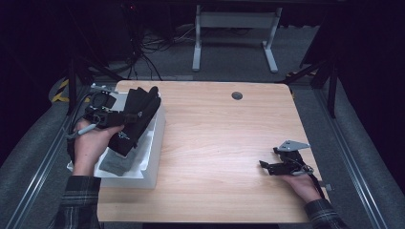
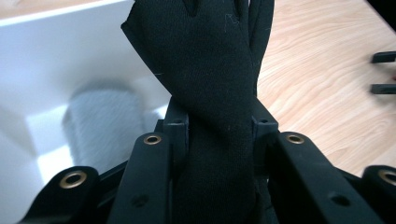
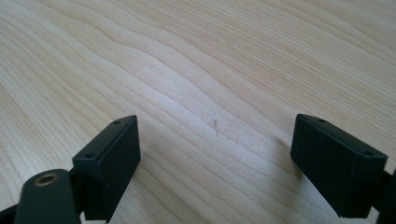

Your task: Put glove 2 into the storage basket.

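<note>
Pointing up-right from left claw (image 1: 125,116), black glove (image 1: 138,114), lengthwise diagonal

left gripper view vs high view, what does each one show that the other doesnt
The left gripper view alone shows the two jaws pressing the black glove from both sides. The high view alone shows the person's hands, the right gripper resting open on the table's right side, and the white desk legs behind. Both show the left gripper holding the glove over the white bin, the grey cloth inside it, and the wooden tabletop.
</note>
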`<state>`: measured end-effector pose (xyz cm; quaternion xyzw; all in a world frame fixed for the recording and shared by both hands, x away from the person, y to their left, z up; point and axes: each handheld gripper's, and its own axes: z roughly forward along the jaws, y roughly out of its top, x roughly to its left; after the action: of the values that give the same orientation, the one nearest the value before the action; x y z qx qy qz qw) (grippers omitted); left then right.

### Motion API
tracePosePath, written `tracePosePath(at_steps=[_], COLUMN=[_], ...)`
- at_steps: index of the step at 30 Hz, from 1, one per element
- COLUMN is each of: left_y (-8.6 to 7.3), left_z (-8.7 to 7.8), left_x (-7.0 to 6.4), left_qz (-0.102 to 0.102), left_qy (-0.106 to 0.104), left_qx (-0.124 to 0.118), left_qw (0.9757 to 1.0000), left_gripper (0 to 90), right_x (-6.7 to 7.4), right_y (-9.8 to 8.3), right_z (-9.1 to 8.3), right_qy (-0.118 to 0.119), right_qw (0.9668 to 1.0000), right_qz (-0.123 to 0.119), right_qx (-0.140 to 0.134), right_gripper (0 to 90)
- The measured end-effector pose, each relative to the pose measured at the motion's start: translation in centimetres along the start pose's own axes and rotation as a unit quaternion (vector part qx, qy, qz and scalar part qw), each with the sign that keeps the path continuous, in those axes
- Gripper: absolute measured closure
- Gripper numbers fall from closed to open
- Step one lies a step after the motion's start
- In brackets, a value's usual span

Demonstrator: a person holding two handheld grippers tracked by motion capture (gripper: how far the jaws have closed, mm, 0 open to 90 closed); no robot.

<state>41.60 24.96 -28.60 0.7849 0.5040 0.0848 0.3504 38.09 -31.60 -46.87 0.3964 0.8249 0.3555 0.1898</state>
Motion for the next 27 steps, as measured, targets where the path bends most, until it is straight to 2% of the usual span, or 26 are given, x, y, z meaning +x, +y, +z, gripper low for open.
tracePosePath(at_steps=[6,7,10,15,22,27], left_y=[-1.4,-1.4,-2.0,-2.5,-3.5,-4.1], left_z=[1.3,1.3,2.4,3.9,6.0,7.2], left_x=[2.1,2.1,2.9,3.5,5.0,5.7], left_qz=[-0.037,-0.037,-0.054,-0.065,-0.088,-0.097], left_qy=[0.009,0.009,0.011,0.015,0.021,0.030], left_qx=[0.019,0.019,0.028,0.046,0.065,0.071], left_qw=[0.9991,0.9991,0.9981,0.9967,0.9938,0.9923], left_gripper=[69.0,69.0,69.0,68.9,68.2,66.8], right_x=[0.0,0.0,0.0,0.0,0.0,0.0], right_y=[0.0,0.0,0.0,0.0,0.0,0.0], right_z=[0.0,0.0,0.0,0.0,0.0,0.0], right_qy=[0.000,0.000,0.000,0.000,0.000,0.000], right_qw=[1.0000,1.0000,1.0000,1.0000,1.0000,1.0000], right_qz=[0.000,0.000,0.000,0.000,0.000,0.000], right_qx=[0.000,0.000,0.000,0.000,0.000,0.000], right_gripper=[16.5,16.4,16.4,16.4,16.4,16.4])
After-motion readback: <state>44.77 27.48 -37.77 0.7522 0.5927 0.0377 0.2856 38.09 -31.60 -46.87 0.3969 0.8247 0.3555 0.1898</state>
